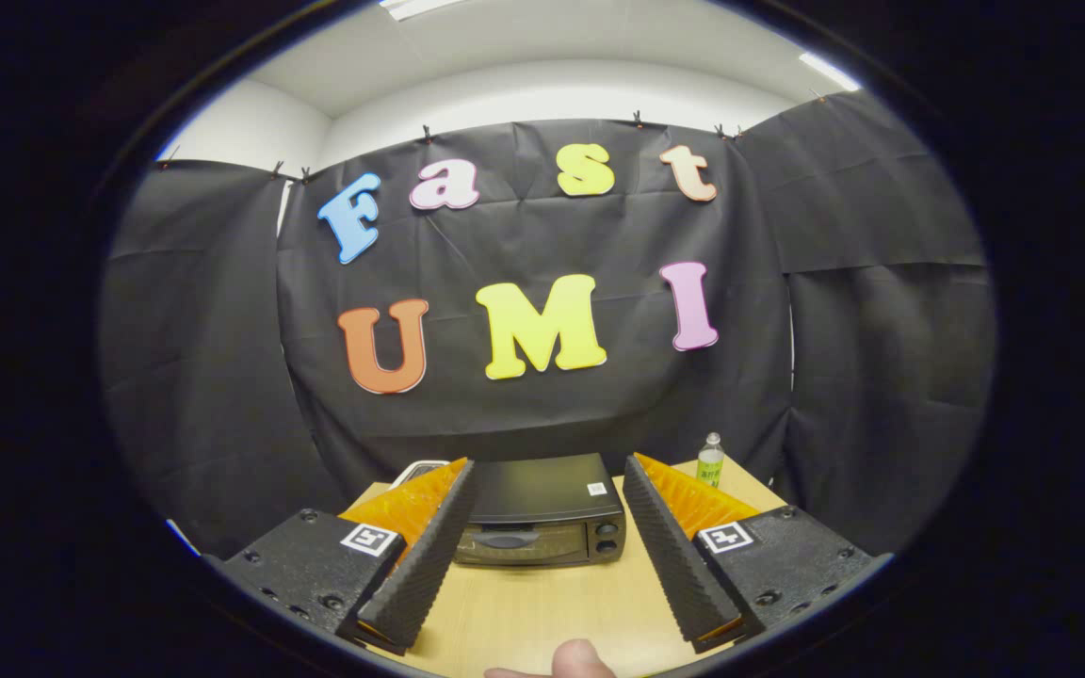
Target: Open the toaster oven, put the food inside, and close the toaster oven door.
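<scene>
A black toaster oven (pixel 542 513) stands on the light wooden table (pixel 542 603), beyond my fingers and framed between them. Its glass door with a dark handle (pixel 505 540) is closed, and two knobs sit at its right side. My gripper (pixel 547 471) is open, its two ribbed black fingers (pixel 429 546) spread wide above the table with nothing between them. A white object (pixel 415 469) peeks out behind the left finger, beside the oven; I cannot tell what it is.
A small clear bottle with a green label (pixel 710 461) stands at the table's far right, beside the oven. A fingertip of a person (pixel 580 659) shows at the near table edge. Black cloth walls close the booth behind and at both sides.
</scene>
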